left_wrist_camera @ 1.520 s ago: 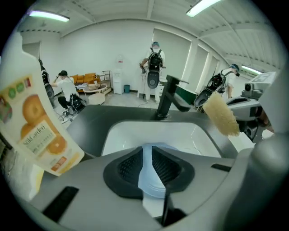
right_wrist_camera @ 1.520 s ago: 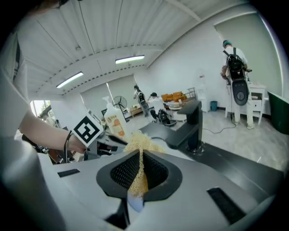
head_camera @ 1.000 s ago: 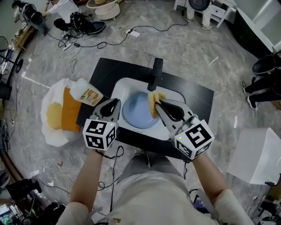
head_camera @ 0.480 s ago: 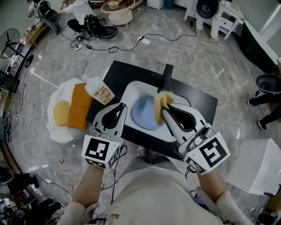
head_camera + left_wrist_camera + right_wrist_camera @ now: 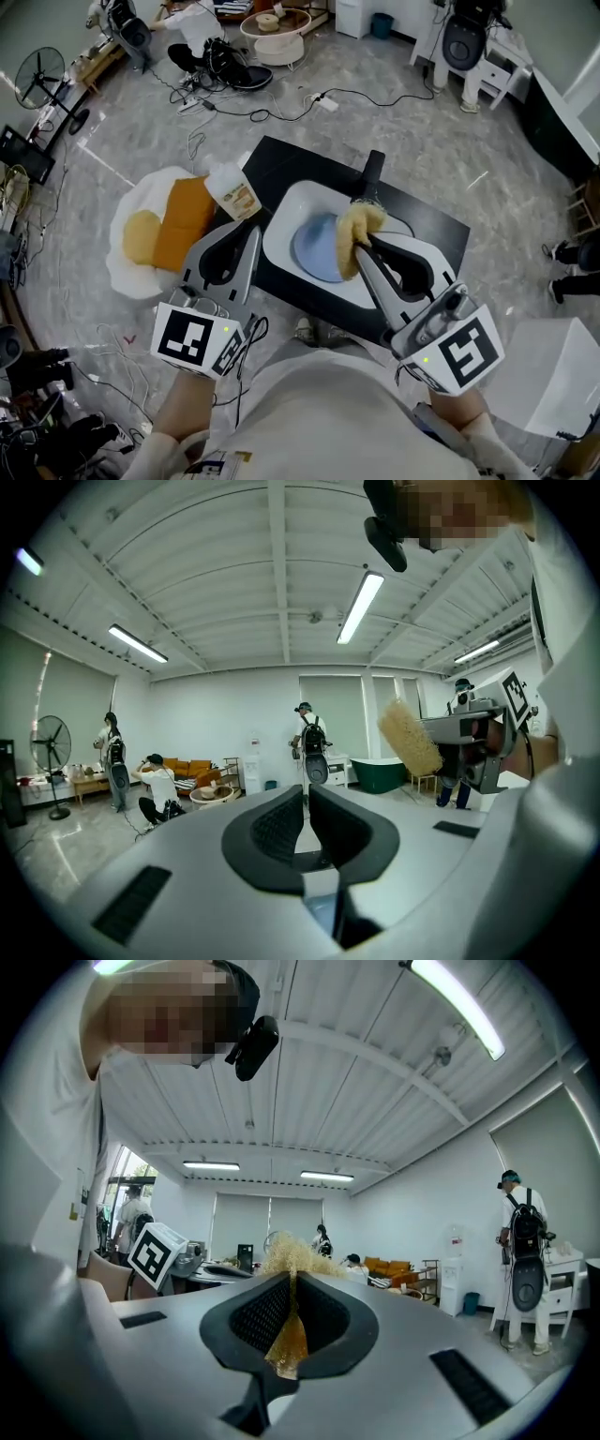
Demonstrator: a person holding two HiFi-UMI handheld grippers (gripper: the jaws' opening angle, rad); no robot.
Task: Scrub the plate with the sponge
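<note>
Right gripper (image 5: 359,249) tight on sponge (image 5: 361,221)

Overhead, level views; sponge (image 5: 355,231) apparently shared

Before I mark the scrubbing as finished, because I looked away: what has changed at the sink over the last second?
Both grippers have risen away from the sink toward the head camera. The right gripper lifted the sponge up from the plate, still clamped on it. The left gripper rose beside it, shut and empty. The plate stays in the sink; the bottle stays beside it.
</note>
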